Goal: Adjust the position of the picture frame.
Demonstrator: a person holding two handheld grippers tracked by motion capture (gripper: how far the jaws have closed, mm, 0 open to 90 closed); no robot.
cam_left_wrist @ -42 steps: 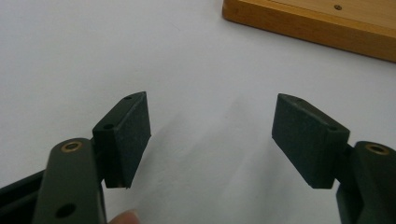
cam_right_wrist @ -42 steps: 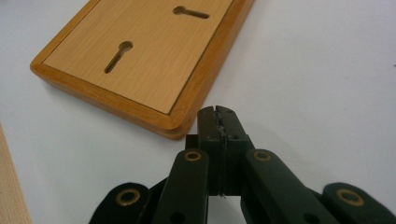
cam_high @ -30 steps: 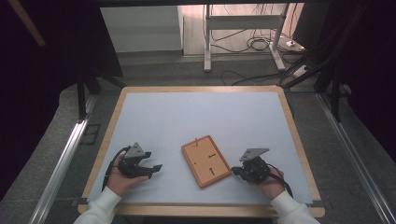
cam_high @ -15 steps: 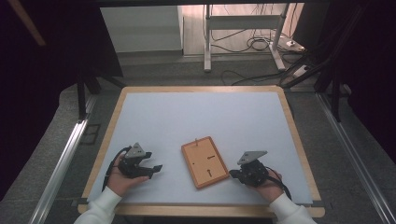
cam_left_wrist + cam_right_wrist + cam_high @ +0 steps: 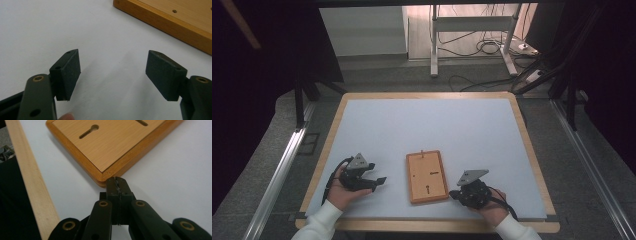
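High view: white tabletop with pale wooden rim, grey floor, cables behind.
Flat rectangular wooden board lies near front edge; left gripper spread, right gripper pressed together at board's corner.

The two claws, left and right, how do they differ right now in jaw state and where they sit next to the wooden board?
The left claw stands open with nothing between its pads; the right claw is shut, pads pressed together. The left claw lies apart from the wooden board, at its left side; the right claw's tips sit right at the board's near right corner, seemingly touching it. Both are black, each held low over the white table in a hand.
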